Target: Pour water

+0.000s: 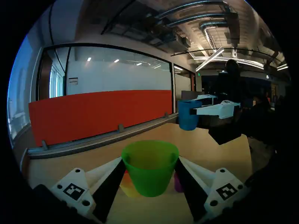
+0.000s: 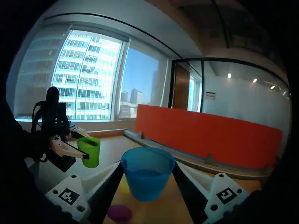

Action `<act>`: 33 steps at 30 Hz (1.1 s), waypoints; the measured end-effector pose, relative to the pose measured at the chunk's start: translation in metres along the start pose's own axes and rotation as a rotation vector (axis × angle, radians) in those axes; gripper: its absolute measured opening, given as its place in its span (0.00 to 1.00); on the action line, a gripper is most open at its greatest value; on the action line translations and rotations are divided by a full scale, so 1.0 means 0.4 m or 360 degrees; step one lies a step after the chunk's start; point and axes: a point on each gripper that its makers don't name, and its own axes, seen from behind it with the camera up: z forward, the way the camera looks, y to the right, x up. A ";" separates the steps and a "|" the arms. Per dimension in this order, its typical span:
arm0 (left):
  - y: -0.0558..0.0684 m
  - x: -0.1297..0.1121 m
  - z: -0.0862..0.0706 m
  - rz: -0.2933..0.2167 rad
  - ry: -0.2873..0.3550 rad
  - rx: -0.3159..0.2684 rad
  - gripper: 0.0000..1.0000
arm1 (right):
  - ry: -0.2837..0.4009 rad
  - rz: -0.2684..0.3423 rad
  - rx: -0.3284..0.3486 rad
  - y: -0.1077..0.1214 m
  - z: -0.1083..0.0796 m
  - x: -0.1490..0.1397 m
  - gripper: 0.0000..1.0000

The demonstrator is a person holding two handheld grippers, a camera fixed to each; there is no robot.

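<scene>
The left gripper (image 1: 149,161) clamps a green plastic cup (image 1: 150,177) upright above the wooden table (image 1: 209,149), seemingly as the receiver. The right gripper (image 2: 148,165) squeezes a blue cup (image 2: 147,186) holding water (image 2: 147,173) (kept level, so nothing spills), well apart from the green one, probably ready to pour

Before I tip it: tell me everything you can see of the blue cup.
The blue cup is a plain tapered tumbler, seemingly translucent plastic, wider at the rim, with no handle. It stands upright, clamped between the two fingers of the right gripper, which press its sides below the rim. It seems held clear of the wooden table. A level line inside suggests water, roughly half full. Nothing else touches it.
</scene>
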 end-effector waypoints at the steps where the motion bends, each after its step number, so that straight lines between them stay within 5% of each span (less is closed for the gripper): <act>1: 0.001 0.000 0.002 0.0004 0.0000 -0.0002 0.86 | 0.0000 -0.0002 0.0005 -0.002 0.001 0.003 0.91; 14: 0.019 0.015 0.019 -0.0015 0.0033 -0.0035 0.86 | 0.0032 -0.0123 0.0058 -0.019 0.023 0.061 0.91; 33: 0.046 0.021 0.031 -0.0002 0.0034 -0.0079 0.86 | 0.0058 -0.0489 0.0139 -0.068 0.064 0.138 0.91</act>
